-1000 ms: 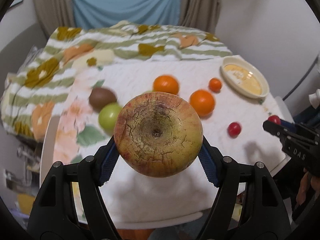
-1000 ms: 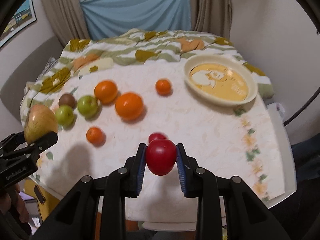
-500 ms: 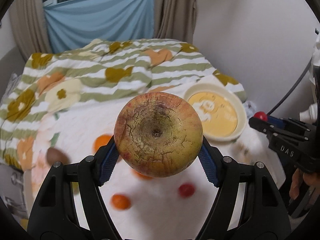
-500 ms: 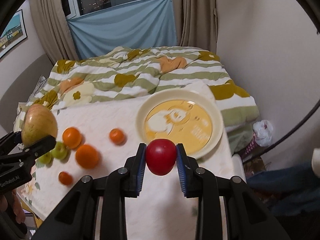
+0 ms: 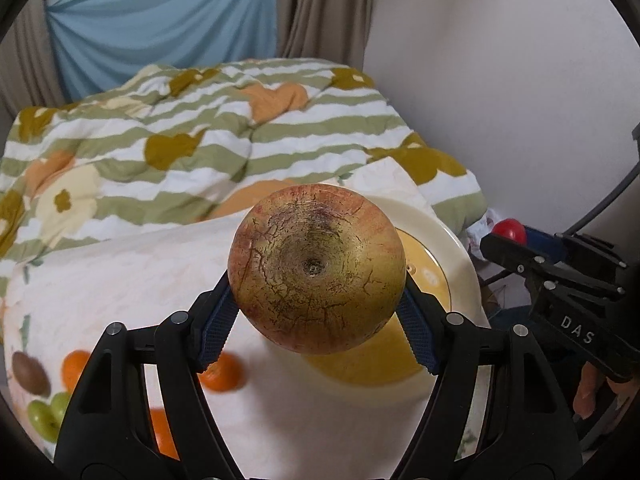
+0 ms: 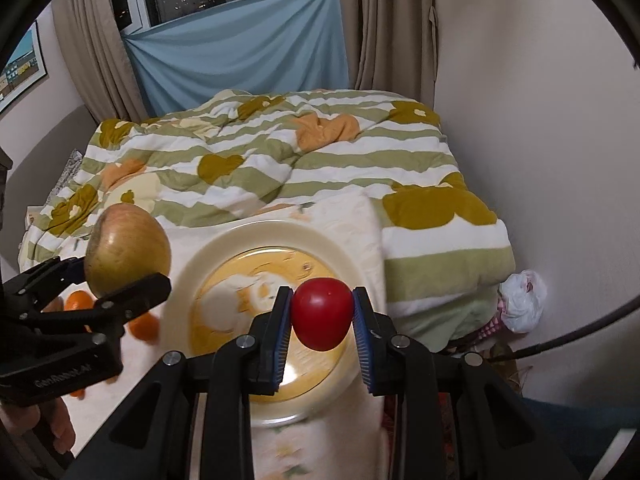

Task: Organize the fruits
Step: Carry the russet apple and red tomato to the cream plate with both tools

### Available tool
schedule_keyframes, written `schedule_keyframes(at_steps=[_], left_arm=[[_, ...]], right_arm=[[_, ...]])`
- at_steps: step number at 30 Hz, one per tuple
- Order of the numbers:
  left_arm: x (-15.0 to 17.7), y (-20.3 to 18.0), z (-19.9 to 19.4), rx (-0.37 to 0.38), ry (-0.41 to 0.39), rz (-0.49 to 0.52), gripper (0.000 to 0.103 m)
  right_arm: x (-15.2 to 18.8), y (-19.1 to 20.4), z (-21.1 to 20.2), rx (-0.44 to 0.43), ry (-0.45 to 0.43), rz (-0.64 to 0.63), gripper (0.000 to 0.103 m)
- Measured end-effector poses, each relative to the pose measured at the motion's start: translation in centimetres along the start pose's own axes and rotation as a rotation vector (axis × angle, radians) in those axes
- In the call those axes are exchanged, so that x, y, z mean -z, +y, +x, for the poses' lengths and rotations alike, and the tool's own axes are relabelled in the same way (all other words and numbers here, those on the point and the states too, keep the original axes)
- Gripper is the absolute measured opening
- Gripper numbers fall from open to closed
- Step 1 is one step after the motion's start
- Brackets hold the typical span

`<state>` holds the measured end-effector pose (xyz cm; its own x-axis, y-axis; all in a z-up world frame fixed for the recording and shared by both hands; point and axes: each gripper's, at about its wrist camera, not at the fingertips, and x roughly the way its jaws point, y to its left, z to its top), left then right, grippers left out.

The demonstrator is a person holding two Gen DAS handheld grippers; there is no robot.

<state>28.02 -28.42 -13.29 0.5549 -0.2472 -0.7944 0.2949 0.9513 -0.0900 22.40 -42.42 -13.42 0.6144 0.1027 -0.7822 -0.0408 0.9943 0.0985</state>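
Apple [image 5: 316, 268] clamped in left hand-held gripper [image 5: 316, 320] (plate [image 5: 460, 256] beyond).

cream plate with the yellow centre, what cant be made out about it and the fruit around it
- Cream plate, left wrist view: middle hidden behind the big yellow-red apple.
- Same plate, right wrist view: printed picture motion-blurred, near part behind the small red fruit and the right gripper.
- Oranges: partly hidden by the left gripper.

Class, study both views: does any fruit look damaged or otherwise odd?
Yes. The large apple clamped in the left tool has skin covered in a web of fine brown cracks around its hollow. The small red fruit in the right tool looks smooth and unmarked.
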Motion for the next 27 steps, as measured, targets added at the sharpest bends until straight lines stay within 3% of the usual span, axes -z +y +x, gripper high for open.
schedule_keyframes(at_steps=[11, 21, 24, 25, 27], left_arm=[[-1.0, -1.5, 6.1, 0.002, 0.096, 0.062, 0.081], [-1.0, -2.1, 8.2, 0.042, 0.14, 0.12, 0.082], [-1.0, -1.8, 8.0, 0.052, 0.133, 0.1, 0.091], [-1.1, -1.7, 7.8, 0.05, 0.123, 0.096, 0.101], [-1.3, -1.5, 6.8, 0.048, 0.081, 0.086, 0.103]], right_arm=[[-0.6, -2.4, 3.2, -0.006, 0.055, 0.041, 0.027], [-0.8, -3.3, 2.9, 0.04, 0.053, 0.087, 0.027], [-0.8, -3.6, 2.4, 0.051, 0.043, 0.102, 0.027], [-0.9, -3.7, 2.2, 0.058, 0.037, 0.105, 0.027], [-0.9, -3.9, 2.0, 0.061, 0.034, 0.108, 0.027]])
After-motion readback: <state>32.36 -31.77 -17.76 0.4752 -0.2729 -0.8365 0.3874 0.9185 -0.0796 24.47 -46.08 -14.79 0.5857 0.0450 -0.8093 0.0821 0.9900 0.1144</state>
